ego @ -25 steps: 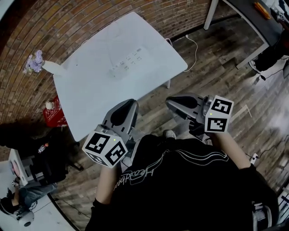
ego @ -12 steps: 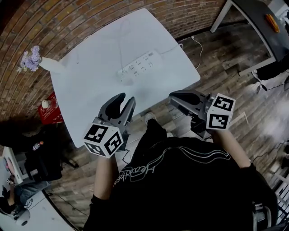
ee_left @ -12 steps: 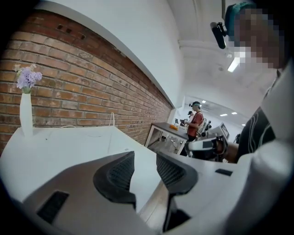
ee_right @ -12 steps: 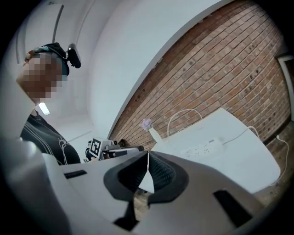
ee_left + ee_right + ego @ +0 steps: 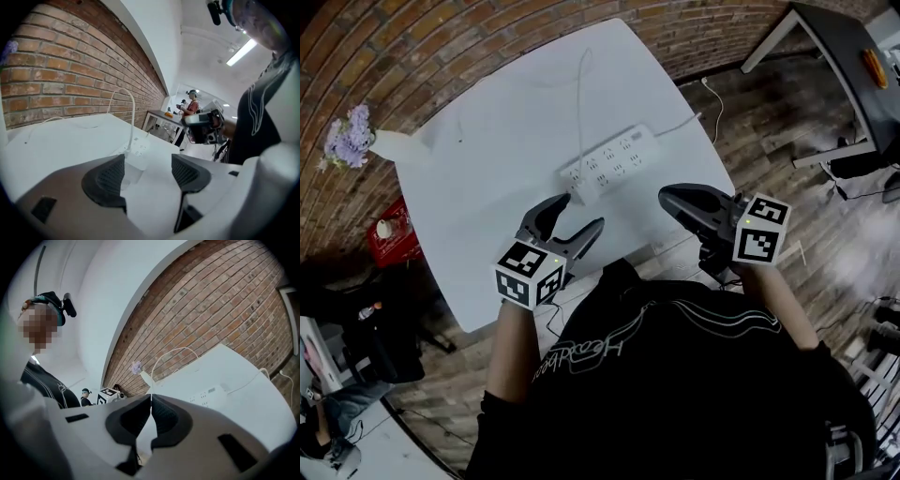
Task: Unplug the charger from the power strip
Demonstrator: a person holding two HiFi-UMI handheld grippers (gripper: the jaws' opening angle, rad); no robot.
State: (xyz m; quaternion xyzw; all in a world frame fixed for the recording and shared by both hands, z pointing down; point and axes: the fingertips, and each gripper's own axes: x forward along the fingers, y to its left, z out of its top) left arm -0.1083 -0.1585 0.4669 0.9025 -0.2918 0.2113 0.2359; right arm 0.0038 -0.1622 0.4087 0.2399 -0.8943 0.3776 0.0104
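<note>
A white power strip [image 5: 612, 162] lies on the white table [image 5: 487, 187]. A white charger [image 5: 575, 174] is plugged in at its left end, and its thin cable [image 5: 581, 84] arcs up and away. My left gripper [image 5: 577, 215] hovers just short of that end; its jaws have just been opening and stand open with nothing between them. In the left gripper view the strip [image 5: 139, 153] lies ahead between the pads [image 5: 108, 176]. My right gripper [image 5: 668, 195] is shut and empty at the table's near right edge. In the right gripper view the strip [image 5: 206, 393] lies beyond.
A white vase with purple flowers [image 5: 349, 134] lies at the table's far left corner. The strip's own cord [image 5: 692, 120] runs off the right edge to the wooden floor. A dark desk [image 5: 848, 56] stands at the far right, a red object [image 5: 389, 239] left of the table.
Both grippers have moved forward over the table's near edge toward the power strip. The left jaws went from shut to wide open. The right jaws stayed shut.
</note>
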